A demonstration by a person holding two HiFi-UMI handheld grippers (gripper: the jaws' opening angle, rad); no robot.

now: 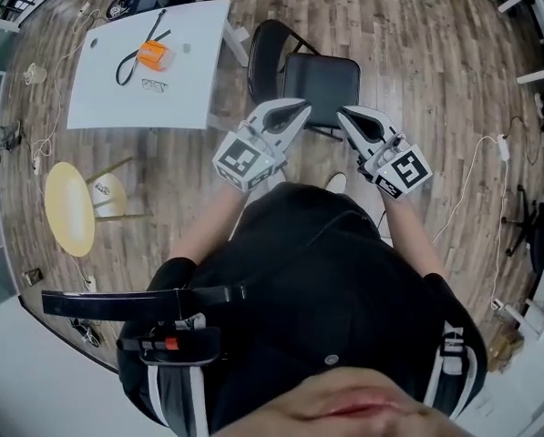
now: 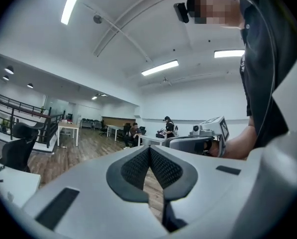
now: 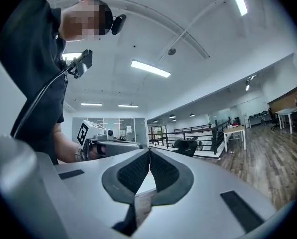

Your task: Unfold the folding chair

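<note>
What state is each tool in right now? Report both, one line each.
Left grey two-jaw tool: closed, holding nothing.
Right grey two-jaw tool: closed, holding nothing.

We see the chair (image 1: 319,82) only partly: its near side is hidden behind the left gripper (image 1: 304,108), the right gripper (image 1: 343,114) and our body (image 1: 317,271). Left of the chair, a small dark thing (image 1: 153,85) on the table (image 1: 199,57) is too small to tell.
</note>
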